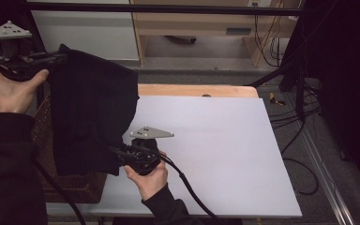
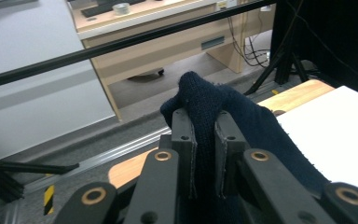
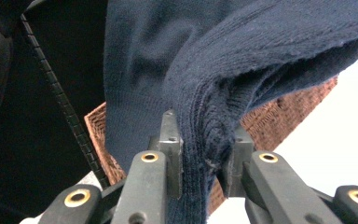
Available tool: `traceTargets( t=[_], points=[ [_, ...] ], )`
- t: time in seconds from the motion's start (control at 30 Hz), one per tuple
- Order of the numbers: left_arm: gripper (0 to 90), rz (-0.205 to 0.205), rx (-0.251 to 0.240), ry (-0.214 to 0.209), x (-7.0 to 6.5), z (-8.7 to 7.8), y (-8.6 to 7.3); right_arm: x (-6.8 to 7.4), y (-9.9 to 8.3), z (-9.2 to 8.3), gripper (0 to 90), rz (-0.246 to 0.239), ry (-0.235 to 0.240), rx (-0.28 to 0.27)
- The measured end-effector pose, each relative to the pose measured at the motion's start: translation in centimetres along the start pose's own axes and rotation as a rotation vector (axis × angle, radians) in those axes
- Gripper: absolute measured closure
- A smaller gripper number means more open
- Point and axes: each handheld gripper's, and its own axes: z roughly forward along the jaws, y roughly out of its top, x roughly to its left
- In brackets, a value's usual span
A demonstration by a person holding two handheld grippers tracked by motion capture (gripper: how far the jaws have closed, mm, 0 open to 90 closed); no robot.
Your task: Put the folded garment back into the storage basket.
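A dark navy knitted garment [image 1: 91,112] hangs in the air between my two grippers, above the left edge of the white table top [image 1: 215,150]. My left gripper [image 1: 58,57] is raised at the far left and is shut on one bunched corner of the knit garment [image 2: 205,105], which sticks up between its pads. Lower and nearer, my right gripper [image 1: 117,153] is shut on another edge of the garment [image 3: 200,135]; the cloth folds over its jaws. Each gripper is carried by a hand in a black sleeve.
A brown wicker basket [image 1: 75,183] stands at the table's left edge, under the hanging garment; its weave [image 3: 289,109] also shows behind the cloth. A wooden strip [image 1: 197,90] borders the table's far side. A black bar [image 1: 168,8] crosses beyond it. Cables [image 1: 300,117] lie on the floor at right.
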Motion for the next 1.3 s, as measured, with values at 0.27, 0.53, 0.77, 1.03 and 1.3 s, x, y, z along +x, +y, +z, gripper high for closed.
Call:
traceTargets(
  t=[0.27, 0.53, 0.77, 1.03, 1.3],
  points=[
    [80.1, -0.015, -0.001, 0.034, 3.0, -0.8, -1.1, 1.6, 0.4, 2.9, 74.5, -0.015, 0.012, -0.007],
    [80.1, -0.019, 0.013, 0.063, 5.7, -0.9, -2.6, 3.1, 0.1, 6.2, 74.2, -0.041, 0.010, 0.002],
    [80.0, -0.038, 0.060, 0.106, 8.7, -0.2, -4.1, 4.4, -0.2, 9.5, 73.6, -0.084, -0.025, 0.010],
    [36.9, -0.166, 0.090, 0.132, 10.8, 4.0, -9.1, 4.0, -2.8, 12.5, 26.0, -0.335, -0.182, 0.103],
    [23.7, -0.194, 0.054, 0.076, 6.8, 4.7, -11.2, -0.4, -2.0, 5.7, 13.4, -0.282, -0.076, -0.032]
  ],
)
